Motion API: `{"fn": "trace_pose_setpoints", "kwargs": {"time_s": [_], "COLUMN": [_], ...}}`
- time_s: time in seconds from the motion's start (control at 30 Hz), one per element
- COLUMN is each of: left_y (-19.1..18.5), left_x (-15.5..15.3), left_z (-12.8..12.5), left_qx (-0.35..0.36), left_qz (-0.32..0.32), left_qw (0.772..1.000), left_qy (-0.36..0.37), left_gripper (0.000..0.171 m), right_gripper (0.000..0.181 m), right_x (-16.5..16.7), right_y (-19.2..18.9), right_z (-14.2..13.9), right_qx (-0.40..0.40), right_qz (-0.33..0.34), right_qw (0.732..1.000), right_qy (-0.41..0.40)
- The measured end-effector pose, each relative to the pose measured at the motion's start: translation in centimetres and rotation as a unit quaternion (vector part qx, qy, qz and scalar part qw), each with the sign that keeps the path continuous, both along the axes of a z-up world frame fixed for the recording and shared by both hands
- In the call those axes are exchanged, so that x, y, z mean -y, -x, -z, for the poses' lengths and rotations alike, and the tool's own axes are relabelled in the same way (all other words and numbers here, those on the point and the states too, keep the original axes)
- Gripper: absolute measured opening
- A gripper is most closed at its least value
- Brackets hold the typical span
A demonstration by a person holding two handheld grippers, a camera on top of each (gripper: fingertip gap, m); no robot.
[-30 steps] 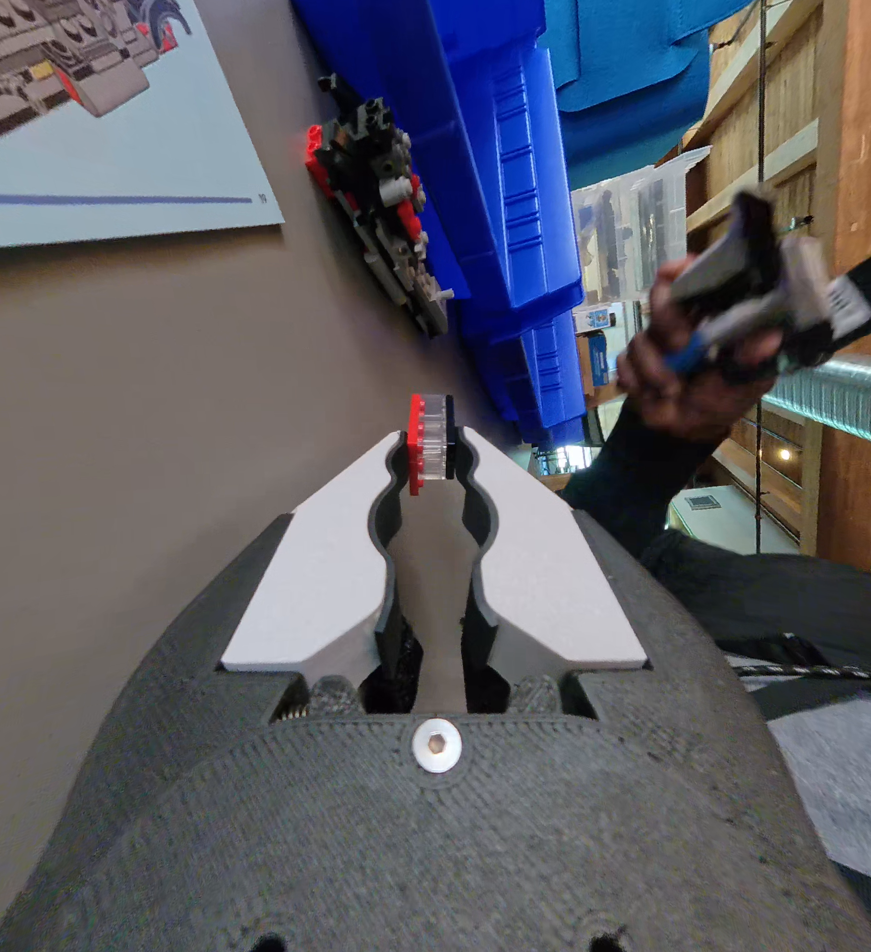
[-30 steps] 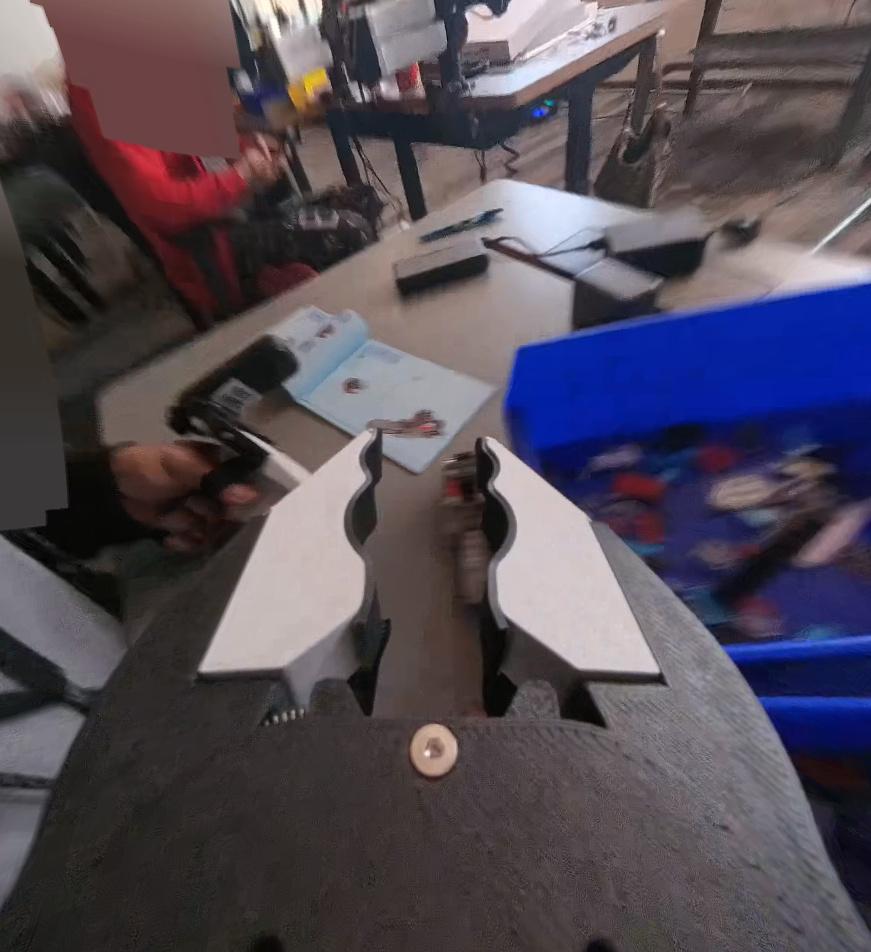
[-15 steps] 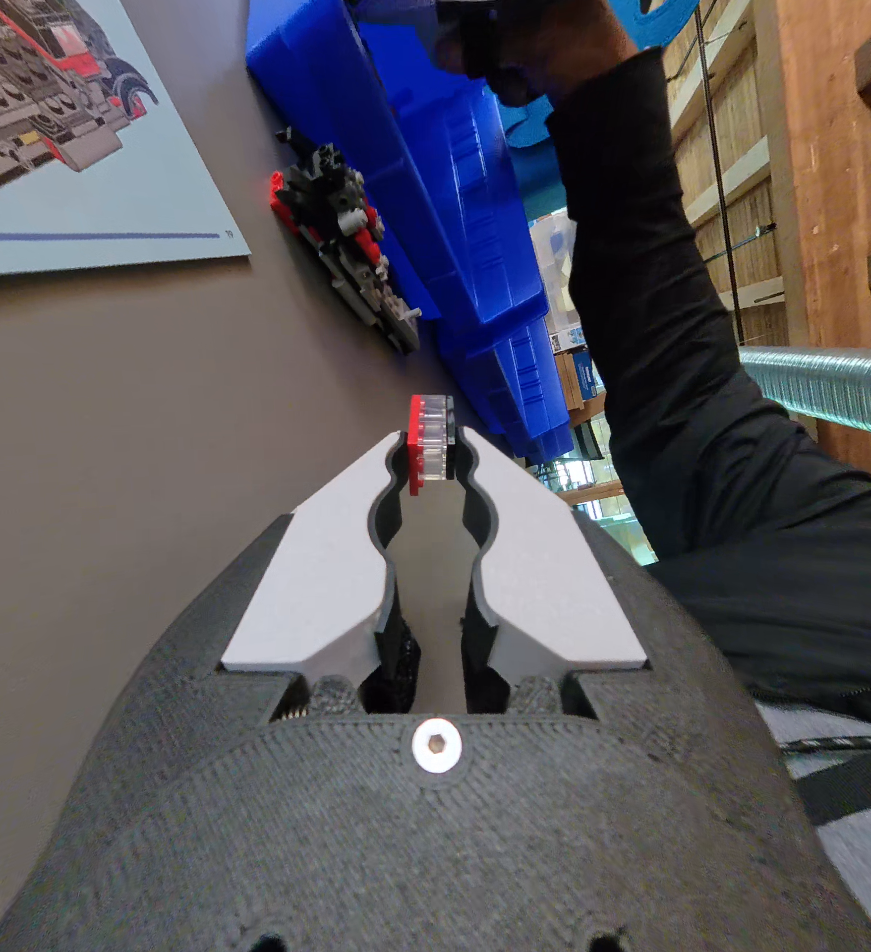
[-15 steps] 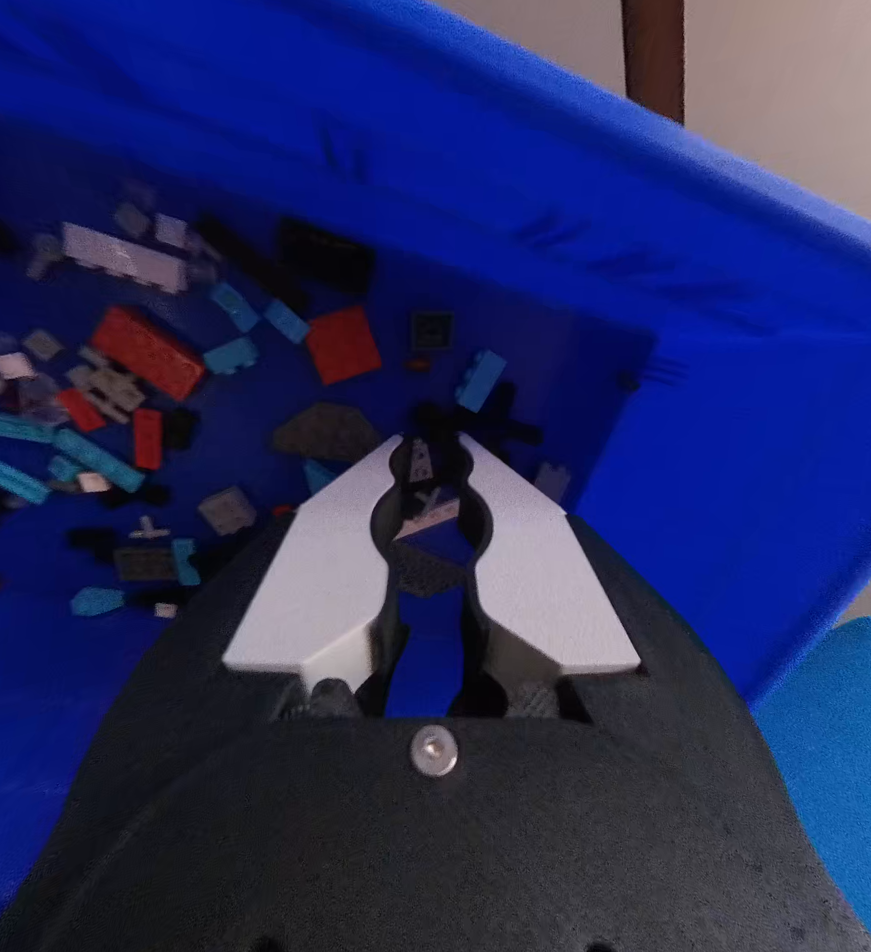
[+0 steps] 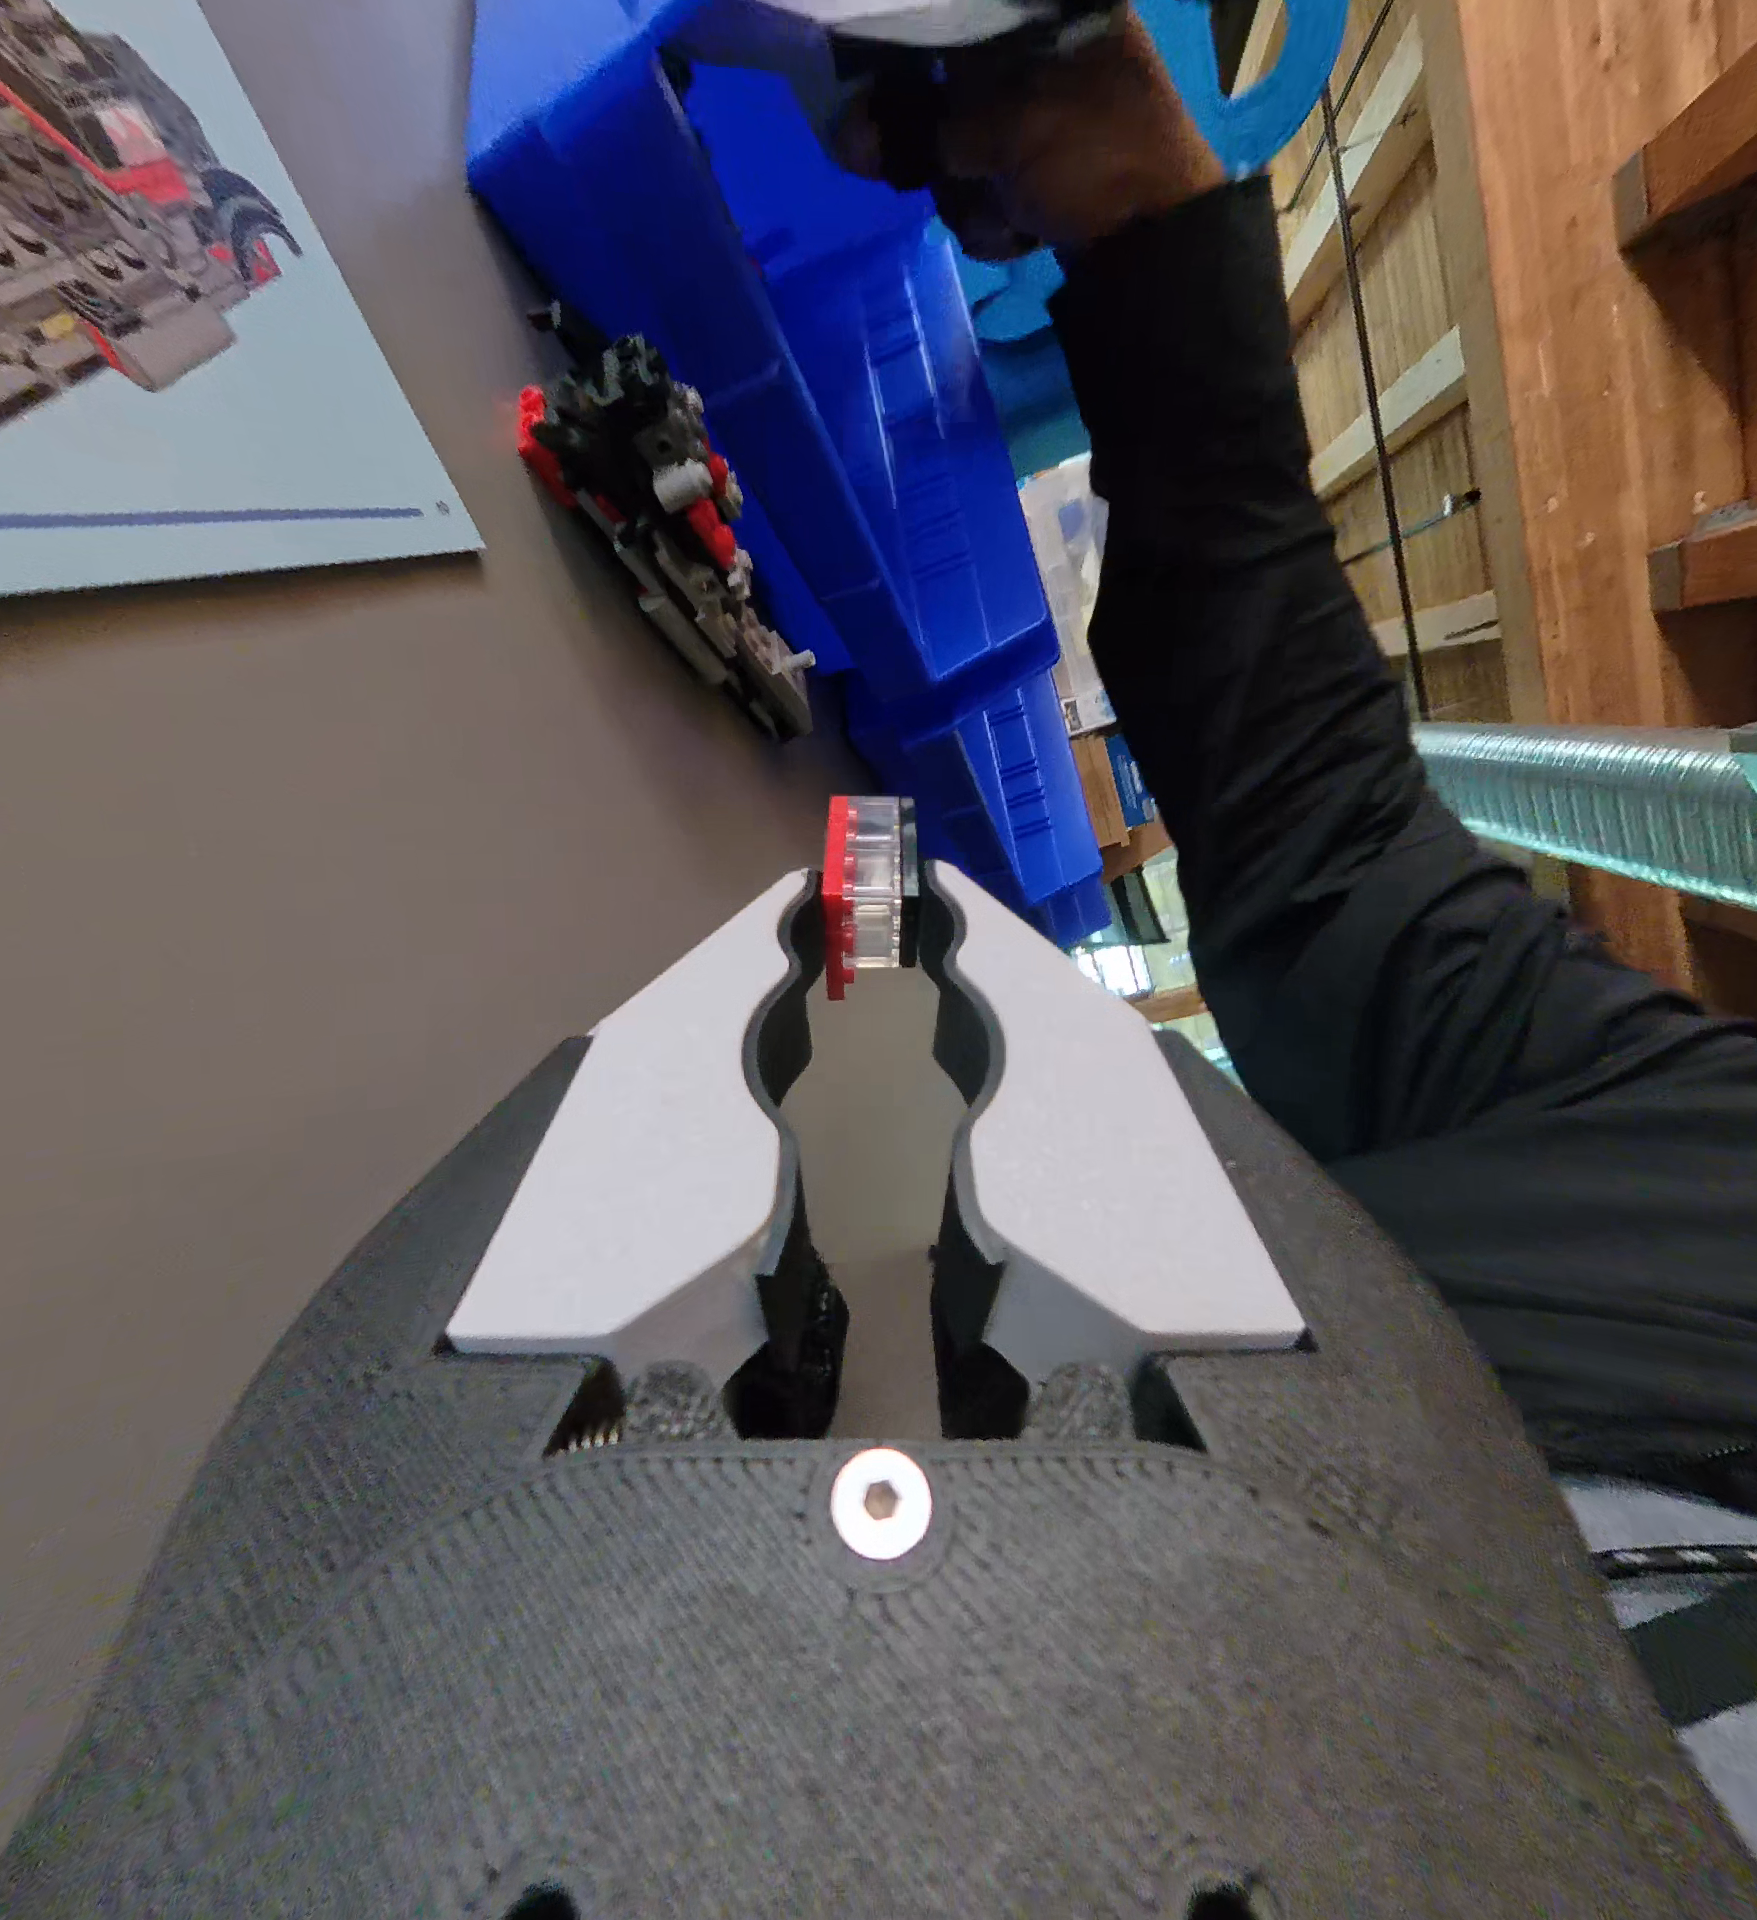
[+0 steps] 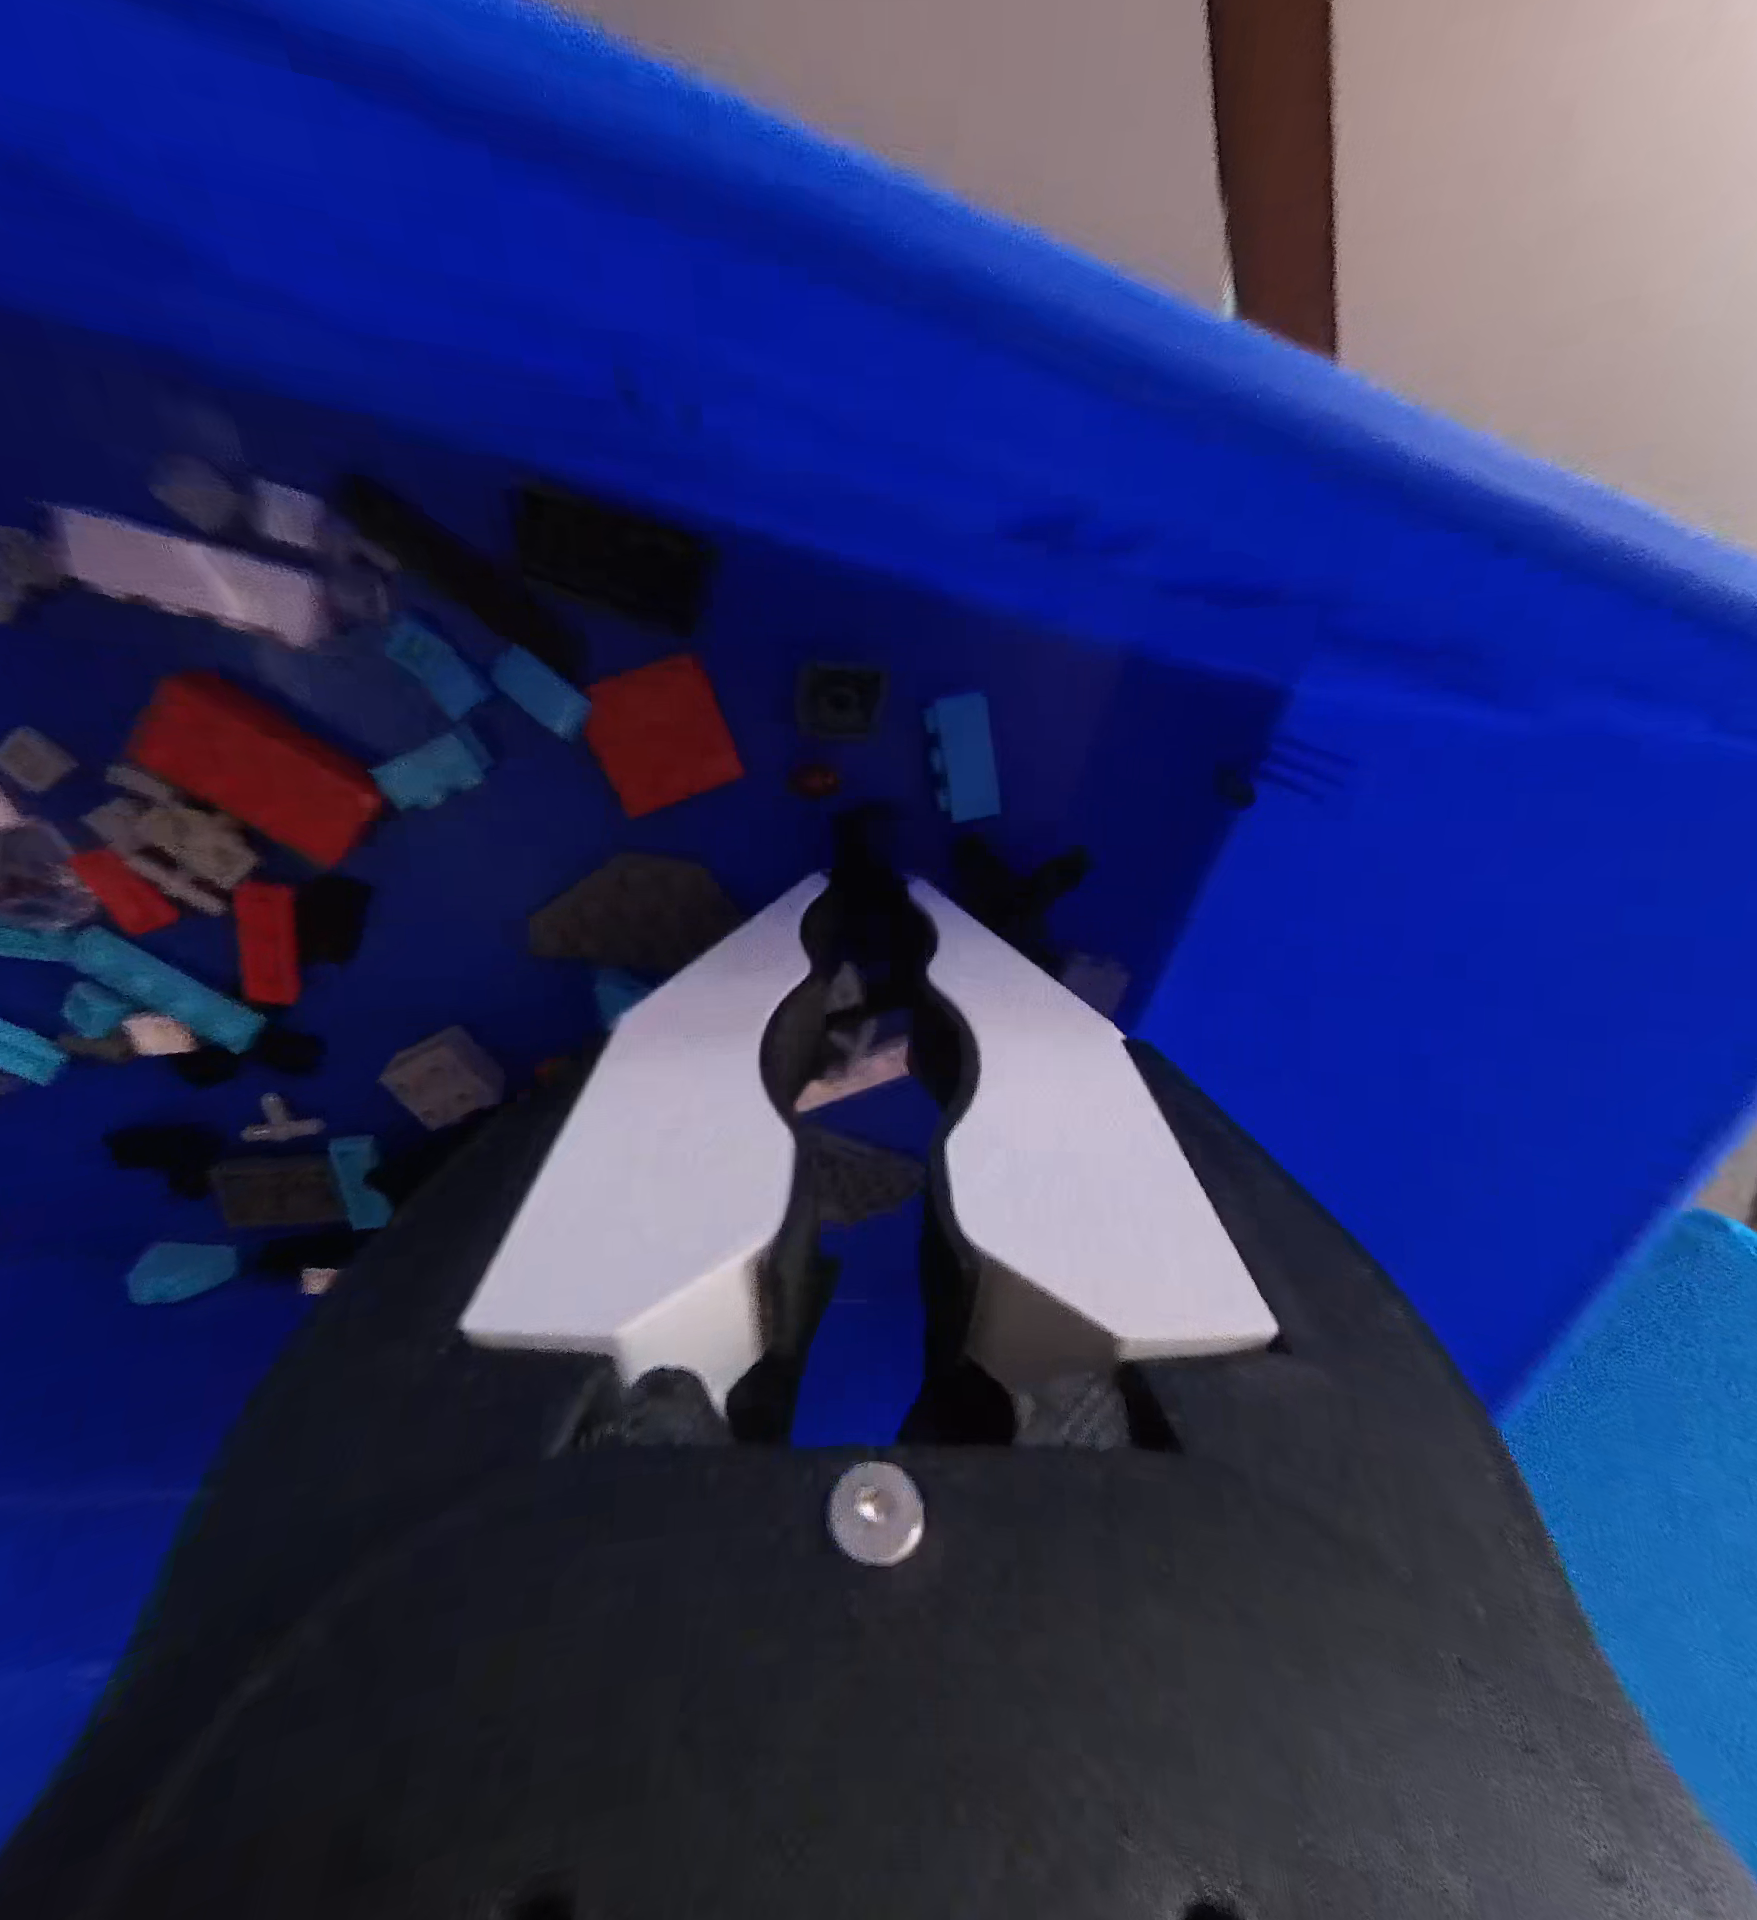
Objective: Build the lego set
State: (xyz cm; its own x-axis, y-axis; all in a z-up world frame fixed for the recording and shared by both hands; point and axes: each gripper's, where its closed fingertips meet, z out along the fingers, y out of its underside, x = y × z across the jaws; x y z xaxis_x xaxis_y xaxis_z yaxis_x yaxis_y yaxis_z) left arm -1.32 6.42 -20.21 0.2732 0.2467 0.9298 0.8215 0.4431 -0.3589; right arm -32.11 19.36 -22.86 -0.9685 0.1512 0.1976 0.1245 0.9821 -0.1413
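My left gripper point(image 5: 872, 896) is shut on a small stack point(image 5: 869, 873) of a red plate, clear bricks and a black plate, held above the brown table. A partly built black, grey and red model point(image 5: 666, 540) lies on the table beside the blue bins point(image 5: 749, 260). My right gripper point(image 6: 869, 885) is down inside a blue bin point(image 6: 957, 416) of loose pieces. Its jaws stand nearly together on a small black piece point(image 6: 858, 836). The picture there is blurred.
An open instruction booklet point(image 5: 126, 364) lies on the table at the far left. A black sleeve point(image 5: 1269, 623) reaches over the bins. In the bin lie a red tile point(image 6: 661, 732), a red brick point(image 6: 250, 769), light-blue bricks point(image 6: 962, 753) and a black cross-shaped piece point(image 6: 1019, 883). Some 35 cm of space lies between my two pairs of fingers. The red tile point(image 6: 661, 732) lies some 4 cm from my right tips, 30 cm from my left tips.
My right gripper swung from above the table into the blue bin and closed its jaws there. My left gripper kept its stack and shifted only slightly.
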Motion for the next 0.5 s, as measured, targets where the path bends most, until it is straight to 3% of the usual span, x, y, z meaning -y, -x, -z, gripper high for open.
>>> {"fn": "trace_pose_setpoints", "kwargs": {"time_s": [0.13, 0.3, 0.4, 0.5], "left_y": [0.4, 1.1, 1.1, 1.0], "left_x": [0.9, 2.2, 3.1, 3.8], "left_z": [-0.4, -0.8, -1.0, -1.2], "left_qx": [0.006, 0.027, 0.048, 0.068], "left_qz": [-0.022, -0.046, -0.059, -0.069], "left_qw": [0.999, 0.995, 0.989, 0.981], "left_qy": [-0.026, -0.084, -0.127, -0.171], "left_gripper": [0.017, 0.017, 0.017, 0.017], "right_gripper": [0.009, 0.009, 0.008, 0.008], "right_x": [3.5, 8.5, 11.2, 13.7], "right_y": [-5.3, -17.0, -23.4, -27.5], "right_z": [-5.1, -11.3, -12.5, -12.1], "right_qx": [-0.029, -0.066, -0.098, -0.131], "right_qz": [-0.016, -0.078, -0.114, -0.130], "right_qw": [0.992, 0.957, 0.923, 0.885], "right_qy": [0.118, 0.273, 0.354, 0.427]}}
